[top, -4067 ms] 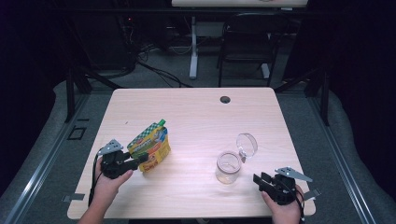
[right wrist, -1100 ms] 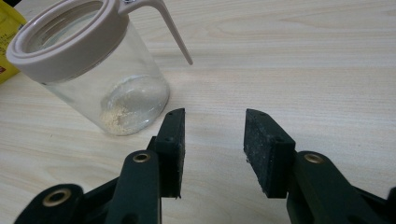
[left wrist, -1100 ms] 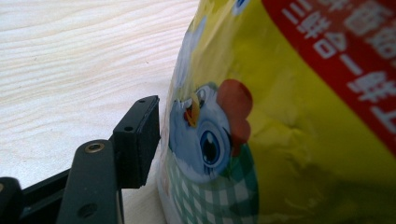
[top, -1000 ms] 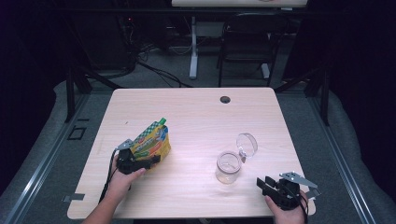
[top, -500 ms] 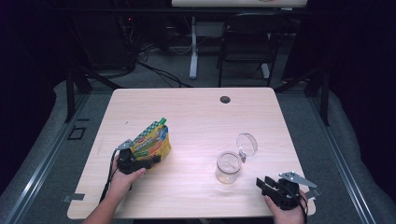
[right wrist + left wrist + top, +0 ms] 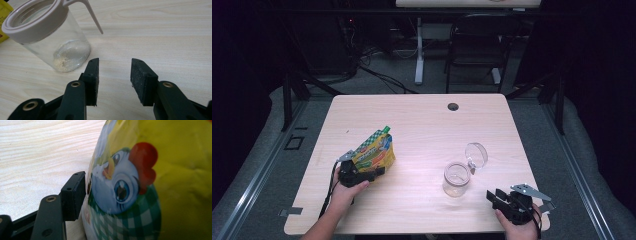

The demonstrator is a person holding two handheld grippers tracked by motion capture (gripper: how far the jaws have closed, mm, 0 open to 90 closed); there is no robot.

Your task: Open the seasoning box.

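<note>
Snack pouch (image 6: 374, 154) pinched by the left gripper (image 6: 362, 175), long axis tilted, green spout aimed away, right gripper (image 6: 495, 197) spread, empty, jar (image 6: 456, 178) just beyond.

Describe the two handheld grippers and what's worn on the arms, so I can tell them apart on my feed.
Both are black, two-jawed, with flat rectangular pads and brass-coloured pivot pins. The left gripper trails a black cable, the right gripper carries a grey three-cornered plate on top. Forearms look bare, no sleeves visible.
</note>
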